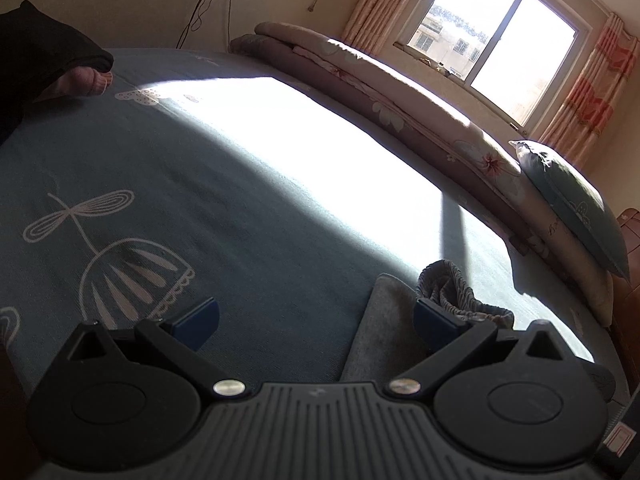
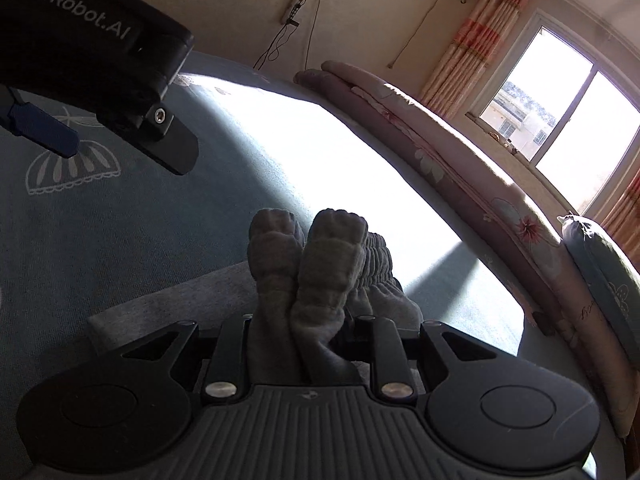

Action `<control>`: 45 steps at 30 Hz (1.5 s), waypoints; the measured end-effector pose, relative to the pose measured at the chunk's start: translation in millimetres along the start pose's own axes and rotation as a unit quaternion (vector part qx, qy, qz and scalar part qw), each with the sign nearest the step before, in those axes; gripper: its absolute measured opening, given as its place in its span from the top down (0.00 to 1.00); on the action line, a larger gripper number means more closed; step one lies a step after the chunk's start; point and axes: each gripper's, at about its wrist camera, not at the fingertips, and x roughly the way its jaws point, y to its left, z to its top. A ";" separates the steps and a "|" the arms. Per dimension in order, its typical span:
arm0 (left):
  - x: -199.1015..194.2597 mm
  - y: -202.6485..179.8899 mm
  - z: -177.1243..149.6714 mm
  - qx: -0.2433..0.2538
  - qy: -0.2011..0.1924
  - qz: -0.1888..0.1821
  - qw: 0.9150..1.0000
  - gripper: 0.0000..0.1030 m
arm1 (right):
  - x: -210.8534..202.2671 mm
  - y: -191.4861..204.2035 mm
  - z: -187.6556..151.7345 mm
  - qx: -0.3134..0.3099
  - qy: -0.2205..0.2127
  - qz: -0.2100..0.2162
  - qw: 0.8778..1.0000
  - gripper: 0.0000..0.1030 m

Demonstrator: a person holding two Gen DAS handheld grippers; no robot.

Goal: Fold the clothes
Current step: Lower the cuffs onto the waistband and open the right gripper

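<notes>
Right wrist view shows my right tool (image 2: 310, 320) clenched on a bunched grey garment (image 2: 320, 272), its gathered, elasticated edge standing up in two thick folds between the fingers while the rest trails down onto the bed (image 2: 120, 240). The garment lies toward the near edge of the bed, just short of the sunlit patch, with the rolled quilt (image 2: 440, 152) along the far edge. My left tool (image 1: 316, 324) is released, jaws wide apart and nothing between them, hovering over the blue patterned sheet just beside the flat grey part of the cloth. I judge this fabric soft, light and limp: it will sag and crumple rather than hold a line, so I'd take the free hem or corner with the left tool and pull it taut before laying any fold.
</notes>
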 end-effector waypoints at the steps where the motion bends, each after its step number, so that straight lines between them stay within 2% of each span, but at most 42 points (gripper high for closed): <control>1: -0.5 1.1 0.4 -0.002 0.000 0.000 1.000 0.00 | 1.2 5.5 -1.5 -0.010 0.000 -0.003 1.000 0.74; 7: -1.6 5.0 2.2 -0.013 -0.003 0.002 1.000 0.00 | -0.7 25.0 -8.2 -0.059 -0.009 -0.029 0.998 0.74; 16: -2.3 8.3 3.6 -0.019 -0.006 0.001 1.000 0.00 | -23.1 12.4 7.1 -0.057 -0.052 -0.080 0.994 0.75; 20: -2.2 11.6 4.0 -0.026 -0.004 0.002 1.000 0.00 | -20.7 34.5 -2.3 -0.120 -0.051 -0.064 0.989 0.75; 22: -2.1 12.8 4.5 -0.026 -0.004 0.001 1.000 0.01 | -12.3 53.7 -15.9 -0.175 -0.039 -0.052 0.982 0.74; 25: -1.7 11.5 4.7 -0.023 -0.003 0.000 1.000 0.01 | -7.6 74.2 -32.1 -0.234 -0.040 -0.058 0.970 0.73; 32: -0.1 9.8 4.3 -0.019 -0.001 -0.003 1.000 0.01 | -25.3 64.0 -14.2 -0.198 -0.060 -0.061 0.976 0.74; 34: 0.5 9.2 3.8 -0.019 0.001 -0.003 1.000 0.01 | -25.5 68.9 -17.8 -0.209 -0.062 -0.052 0.975 0.74; 36: 0.2 8.4 3.3 -0.016 0.001 -0.004 1.000 0.01 | -21.6 78.2 -28.2 -0.241 -0.059 -0.051 0.967 0.73; 39: 0.1 7.1 2.8 -0.013 0.002 -0.004 1.000 0.01 | -18.6 87.3 -37.6 -0.264 -0.058 -0.055 0.961 0.70; 41: 0.7 5.3 3.2 -0.012 0.002 -0.008 1.000 0.01 | -21.3 85.6 -33.5 -0.259 -0.053 -0.053 0.963 0.68; 43: 1.1 2.1 2.9 -0.010 0.002 -0.013 1.000 0.01 | -29.3 80.6 -26.6 -0.247 -0.043 -0.044 0.967 0.59; 45: 1.4 -3.7 1.9 -0.002 0.002 -0.021 1.000 0.01 | -41.7 76.6 -23.4 -0.246 -0.034 -0.039 0.968 0.56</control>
